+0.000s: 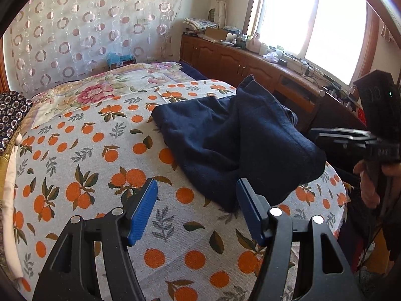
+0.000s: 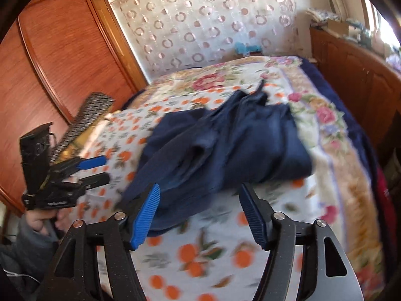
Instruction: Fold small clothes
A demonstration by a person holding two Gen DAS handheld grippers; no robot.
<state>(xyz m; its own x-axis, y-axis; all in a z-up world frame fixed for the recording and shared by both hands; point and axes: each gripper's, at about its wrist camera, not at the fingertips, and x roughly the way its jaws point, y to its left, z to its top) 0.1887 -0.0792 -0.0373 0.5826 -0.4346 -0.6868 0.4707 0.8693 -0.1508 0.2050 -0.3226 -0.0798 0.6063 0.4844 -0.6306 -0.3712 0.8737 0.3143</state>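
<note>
A dark navy garment [image 1: 238,138] lies loosely folded on the orange-print sheet [image 1: 100,150] of the bed. My left gripper [image 1: 196,200] is open and empty, its blue pads just short of the garment's near edge. My right gripper [image 2: 199,205] is open and empty, hovering at the garment's [image 2: 225,145] near edge; this view is motion-blurred. The right gripper also shows at the right of the left wrist view [image 1: 335,133], off the bed's edge. The left gripper shows at the left of the right wrist view [image 2: 96,170], open.
A floral quilt [image 1: 100,90] covers the far part of the bed. A wooden cabinet [image 1: 225,57] with clutter runs under the window on the right. A wooden wardrobe [image 2: 62,62] stands on the left. A patterned dark pillow [image 1: 12,115] lies at the bed's left edge.
</note>
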